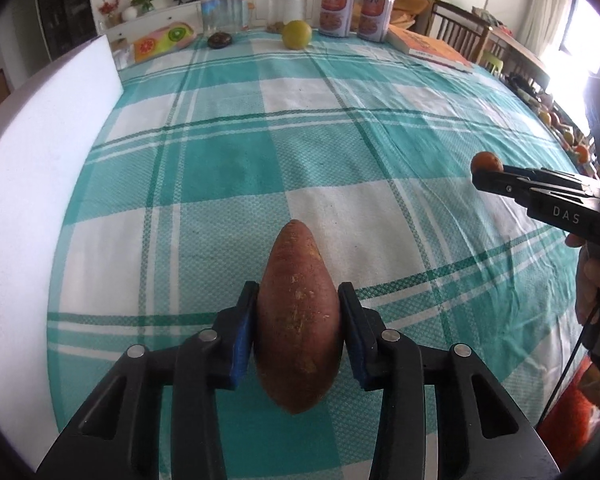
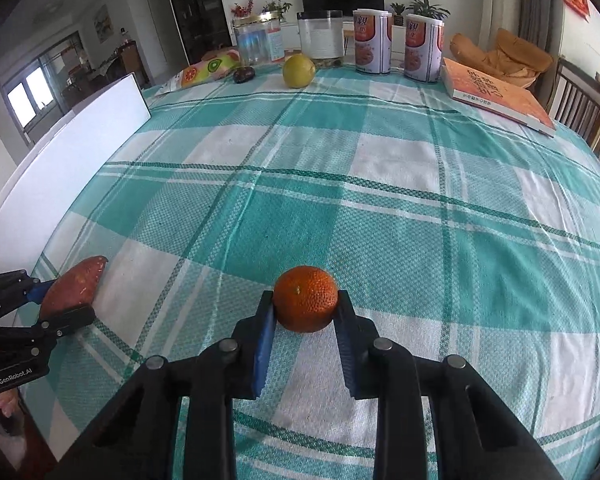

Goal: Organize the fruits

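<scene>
Left wrist: left tongs (image 1: 299, 322) clench a tapered sweet potato (image 1: 298, 316); right tongs (image 2: 305, 312) grip a dimpled orange (image 2: 306, 298).

I count one sweet potato (image 1: 298, 316), one small orange (image 2: 306, 298), one yellow-green citrus (image 2: 298, 70) at the upper middle, two printed canisters (image 2: 373, 42), two clear jars (image 2: 256, 40), one orange book (image 2: 496, 94) upper right.

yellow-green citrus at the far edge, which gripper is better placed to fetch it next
Neither is free: left gripper clamps the sweet potato, right gripper the mandarin. The yellow-green citrus lies roughly ahead of both; slight edge right.
</scene>
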### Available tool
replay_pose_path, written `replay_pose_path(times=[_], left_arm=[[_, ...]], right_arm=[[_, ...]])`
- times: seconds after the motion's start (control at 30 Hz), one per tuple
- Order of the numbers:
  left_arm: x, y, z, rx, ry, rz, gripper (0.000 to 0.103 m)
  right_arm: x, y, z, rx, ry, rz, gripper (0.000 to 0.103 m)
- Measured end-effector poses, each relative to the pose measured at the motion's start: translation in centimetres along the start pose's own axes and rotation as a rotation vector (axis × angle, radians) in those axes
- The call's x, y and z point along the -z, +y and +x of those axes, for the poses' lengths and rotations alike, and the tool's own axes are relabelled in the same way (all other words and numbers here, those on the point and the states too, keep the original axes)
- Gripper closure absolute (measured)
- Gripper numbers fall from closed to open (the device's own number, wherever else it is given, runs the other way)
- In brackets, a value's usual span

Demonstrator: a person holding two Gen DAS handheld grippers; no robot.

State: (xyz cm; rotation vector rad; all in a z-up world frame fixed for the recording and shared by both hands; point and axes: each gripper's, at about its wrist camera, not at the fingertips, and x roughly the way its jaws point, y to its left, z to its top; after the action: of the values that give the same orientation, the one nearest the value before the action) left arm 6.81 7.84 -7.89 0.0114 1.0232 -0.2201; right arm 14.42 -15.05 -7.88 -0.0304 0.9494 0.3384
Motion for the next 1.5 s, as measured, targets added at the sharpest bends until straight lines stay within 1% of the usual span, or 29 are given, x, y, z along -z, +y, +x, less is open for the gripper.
replay_pose_path(times=[0.1, 0.17, 0.27, 0.33, 0.4, 0.5, 0.6, 0.67, 0.73, 0.8, 0.9, 0.93, 0.97, 1.0, 1.03, 1.07, 1.1, 1.17, 1.2, 1.23, 1.27, 1.3, 1.33, 1.4, 1.43, 1.5], left_arm=[[0.6, 0.9, -2.9, 0.05, -0.048, -0.054, 0.062], [0.8, 2.1, -5.5, 0.09, -0.087, -0.106, 0.062], [0.9, 5.0, -9.6, 0.125, -0.154, -0.197, 0.062], [0.8, 7.7, -12.5, 0.123, -0.203, -0.252, 0.062], [1.0, 10.8, -15.1, 0.085, -0.251, -0.302, 0.062], [1.9, 16.0, -17.6, -0.04, -0.293, -0.38, 0.062], [3.5, 21.2, -17.5, -0.121, -0.27, -0.479, 0.062], [4.7, 23.6, -16.9, -0.186, -0.232, -0.516, 0.062], [5.9, 25.3, -16.3, -0.216, -0.199, -0.551, 0.062], [6.9, 26.3, -15.8, -0.228, -0.168, -0.576, 0.062], [7.6, 26.8, -15.1, -0.267, -0.136, -0.583, 0.061], [7.7, 26.8, -15.2, -0.284, -0.143, -0.588, 0.055], [7.8, 26.8, -15.5, -0.292, -0.158, -0.593, 0.048], [7.8, 26.7, -15.9, -0.296, -0.177, -0.597, 0.033], [7.8, 26.5, -16.4, -0.302, -0.204, -0.599, 0.023], [7.7, 26.2, -17.0, -0.31, -0.232, -0.595, 0.02], [7.3, 25.7, -17.3, -0.318, -0.253, -0.586, 0.017], [6.5, 24.5, -17.6, -0.312, -0.284, -0.556, 0.016], [5.9, 23.7, -17.8, -0.3, -0.298, -0.536, 0.016], [5.4, 22.5, -17.8, -0.285, -0.311, -0.509, 0.015], [4.7, 21.2, -17.8, -0.267, -0.323, -0.48, 0.014], [4.2, 19.6, -17.6, -0.246, -0.335, -0.448, 0.012], [3.6, 18.0, -17.3, -0.22, -0.342, -0.413, 0.009], [2.3, 14.5, -16.2, -0.154, -0.342, -0.335, 0.007], [1.7, 12.8, -15.3, -0.12, -0.33, -0.293, 0.006], [0.6, 9.6, -12.9, -0.064, -0.283, -0.211, 0.006]], right_arm=[[-0.4, 0.3, -1.6, -0.065, -0.026, 0.03, 0.074], [-1.1, 1.3, -2.3, -0.105, -0.037, 0.033, 0.074], [-2.3, 3.9, -3.1, -0.191, -0.048, 0.031, 0.074], [-3.4, 6.6, -3.4, -0.252, -0.049, 0.011, 0.074], [-4.4, 10.1, -3.6, -0.314, -0.047, -0.028, 0.074], [-5.6, 16.7, -3.3, -0.417, -0.027, -0.107, 0.074], [-6.3, 24.0, -2.6, -0.502, 0.005, -0.204, 0.074], [-6.5, 28.8, -2.1, -0.549, 0.024, -0.268, 0.074], [-6.4, 33.1, -1.6, -0.588, 0.045, -0.328, 0.074], [-6.1, 36.9, -0.8, -0.627, 0.101, -0.382, 0.074], [-5.3, 40.6, 0.4, -0.627, 0.141, -0.428, 0.072], [-5.1, 41.1, 0.7, -0.622, 0.156, -0.435, 0.068], [-5.2, 41.3, 0.9, -0.626, 0.164, -0.429, 0.058], [-5.4, 40.9, 0.7, -0.642, 0.155, -0.407, 0.054], [-5.7, 39.9, 0.3, -0.658, 0.129, -0.382, 0.048], [-6.1, 38.7, -0.1, -0.657, 0.098, -0.359, 0.044], [-6.4, 37.2, -0.6, -0.637, 0.066, -0.343, 0.042], [-6.7, 33.7, -1.1, -0.579, 0.006, -0.319, 0.03], [-6.7, 31.6, -1.2, -0.539, -0.024, -0.309, 0.026], [-6.4, 29.4, -1.1, -0.485, -0.052, -0.304, 0.017], [-5.9, 27.1, -0.7, -0.41, -0.075, -0.302, 0.011], [-5.3, 24.8, -0.1, -0.324, -0.087, -0.303, 0.01], [-4.7, 22.4, 0.6, -0.237, -0.082, -0.301, 0.01], [-3.5, 17.4, 2.1, -0.075, -0.042, -0.273, 0.01], [-2.8, 15.0, 2.5, -0.011, -0.031, -0.249, 0.01], [-1.9, 10.5, 2.7, 0.084, -0.017, -0.191, 0.01]])
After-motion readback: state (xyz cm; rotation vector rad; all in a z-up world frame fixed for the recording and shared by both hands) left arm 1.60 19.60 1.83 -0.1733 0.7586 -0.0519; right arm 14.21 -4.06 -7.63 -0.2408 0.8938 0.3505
